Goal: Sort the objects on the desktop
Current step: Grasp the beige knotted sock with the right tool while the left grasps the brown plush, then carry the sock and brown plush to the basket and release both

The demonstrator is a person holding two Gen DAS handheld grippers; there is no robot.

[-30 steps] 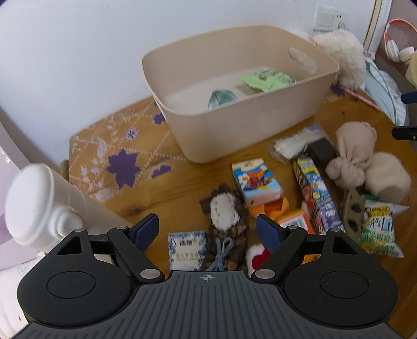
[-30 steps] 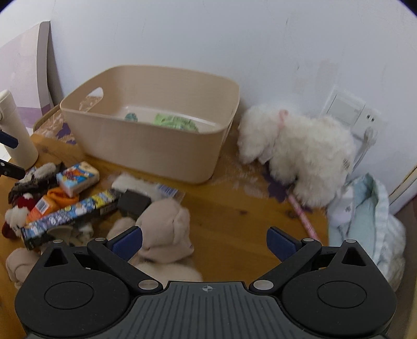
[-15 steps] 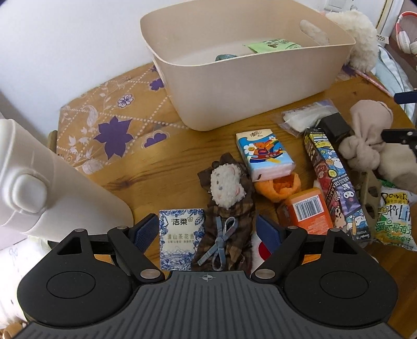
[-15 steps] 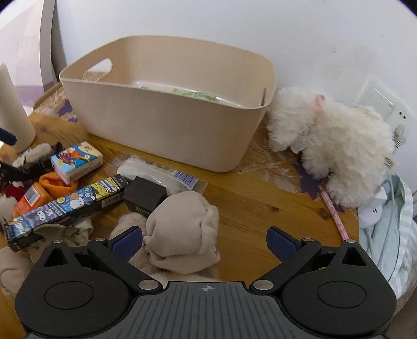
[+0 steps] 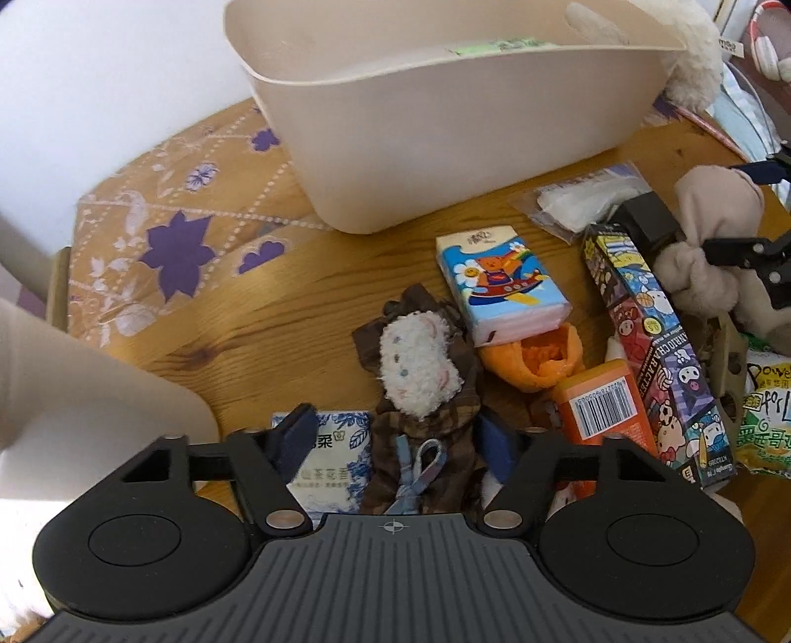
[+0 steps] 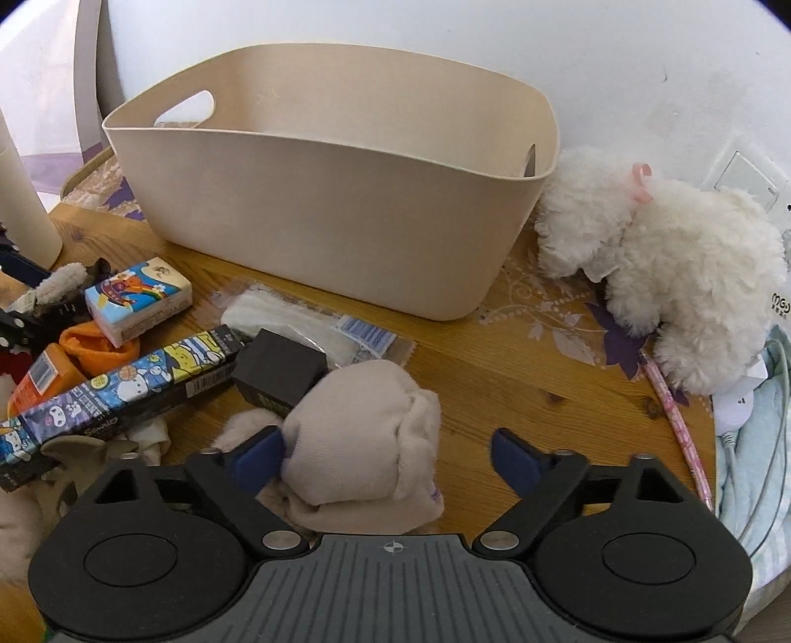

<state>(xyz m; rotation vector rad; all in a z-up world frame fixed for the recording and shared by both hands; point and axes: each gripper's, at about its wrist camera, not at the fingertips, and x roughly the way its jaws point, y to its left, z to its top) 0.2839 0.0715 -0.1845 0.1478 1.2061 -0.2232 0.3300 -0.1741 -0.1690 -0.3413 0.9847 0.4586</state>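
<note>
The beige bin stands ahead of both tools, with only a green packet visible inside, so I judge the sorting barely begun. Most things remain on the desk. The white plush dog lies ahead and right of the right tool, whose fingers are spread around a beige rolled sock, the left finger touching it. The left tool, also spread, straddles a small brown-clad plush doll; tissue packs and snack boxes lie just beyond it.
</note>
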